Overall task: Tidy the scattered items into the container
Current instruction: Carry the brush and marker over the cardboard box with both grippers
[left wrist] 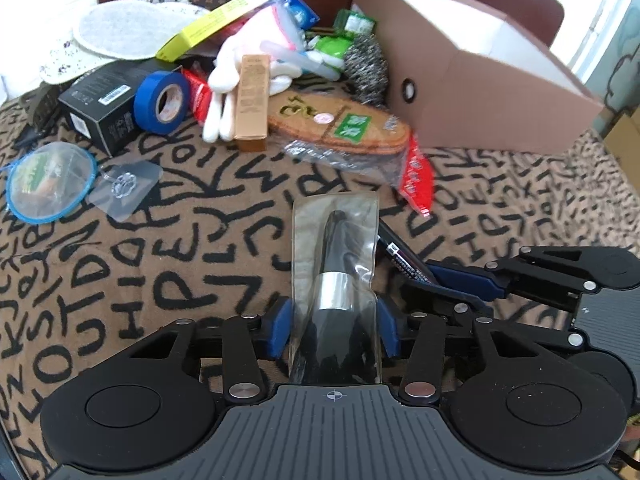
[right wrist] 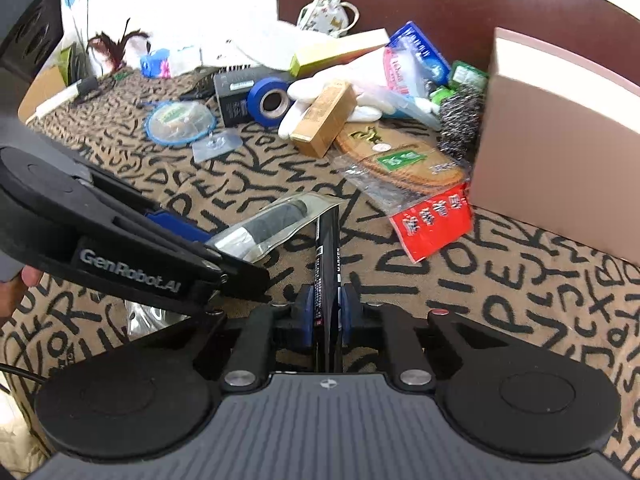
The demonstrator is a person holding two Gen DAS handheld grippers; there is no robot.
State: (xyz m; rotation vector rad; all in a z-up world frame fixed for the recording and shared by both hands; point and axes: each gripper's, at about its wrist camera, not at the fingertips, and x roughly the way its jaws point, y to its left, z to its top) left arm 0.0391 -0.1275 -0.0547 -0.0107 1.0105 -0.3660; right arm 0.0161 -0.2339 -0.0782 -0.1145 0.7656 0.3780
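In the lower middle of the left wrist view, a black brush sealed in a clear sleeve (left wrist: 335, 276) is being gripped between the blue pads of the left gripper (left wrist: 334, 334), while the pile of scattered items (left wrist: 240, 76) is lying in the upper left of the frame on the letter-patterned cloth (left wrist: 168, 264). In the right wrist view a black marker (right wrist: 328, 276) is being clamped by the closed fingers of the right gripper (right wrist: 329, 312) at the lower centre — the two grippers are being held just beside each other. The container, a pinkish-brown box (left wrist: 472, 80), is being seen at the upper right of both views, well apart from both held things.
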